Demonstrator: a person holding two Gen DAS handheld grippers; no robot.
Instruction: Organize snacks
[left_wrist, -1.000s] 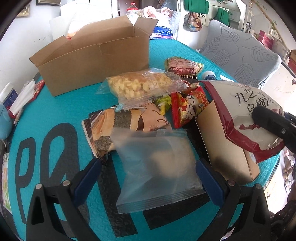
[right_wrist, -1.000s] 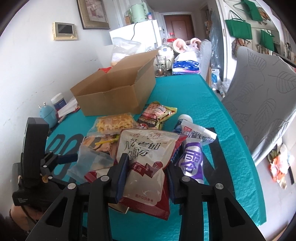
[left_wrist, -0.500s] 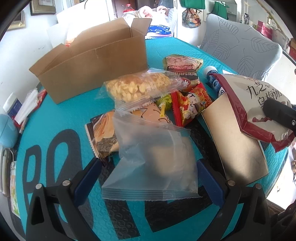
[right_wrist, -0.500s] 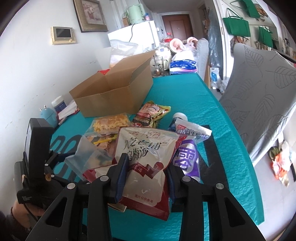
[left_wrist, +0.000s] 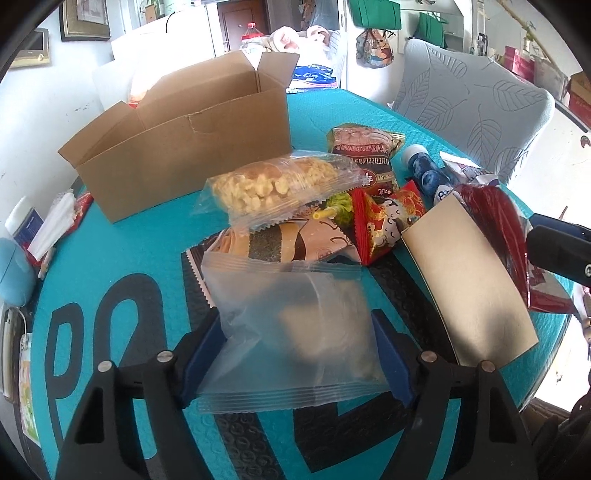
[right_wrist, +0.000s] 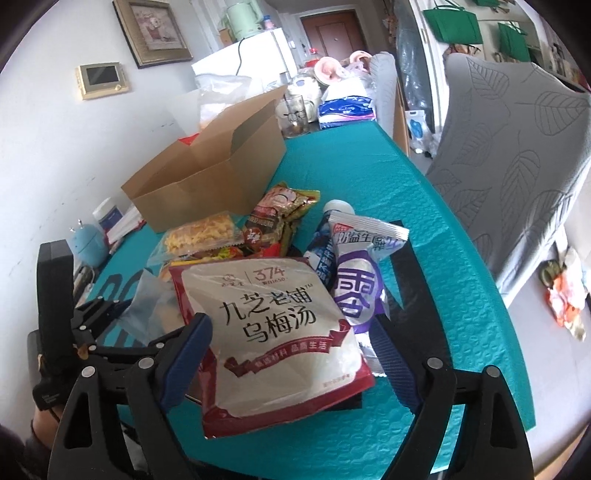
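A frosted clear bag (left_wrist: 295, 332) sits between the blue pads of my left gripper (left_wrist: 295, 325). The jaws are closing and both pads touch its side edges. Beyond it lie a puffed-snack bag (left_wrist: 273, 184), a seaweed pack (left_wrist: 295, 240) and a small red pack (left_wrist: 388, 218). My right gripper (right_wrist: 291, 325) is opening. The red-and-white pouch (right_wrist: 273, 325) lies loose between its wide jaws, resting on a brown card box (left_wrist: 469, 291). A purple pouch (right_wrist: 354, 291) lies to its right. The open cardboard box (left_wrist: 184, 147) stands at the back left.
The teal table mat (right_wrist: 351, 166) runs back to a cluttered far end. A grey leaf-print chair (right_wrist: 517, 147) stands off the right edge. A blue bottle (left_wrist: 424, 173) and a nut pack (left_wrist: 365, 147) lie behind the pile. A pale blue container (right_wrist: 86, 240) stands at the left edge.
The right jaws have spread wide and let go of the red-and-white pouch. The left jaws have narrowed onto the frosted bag, whose far end has tipped up.
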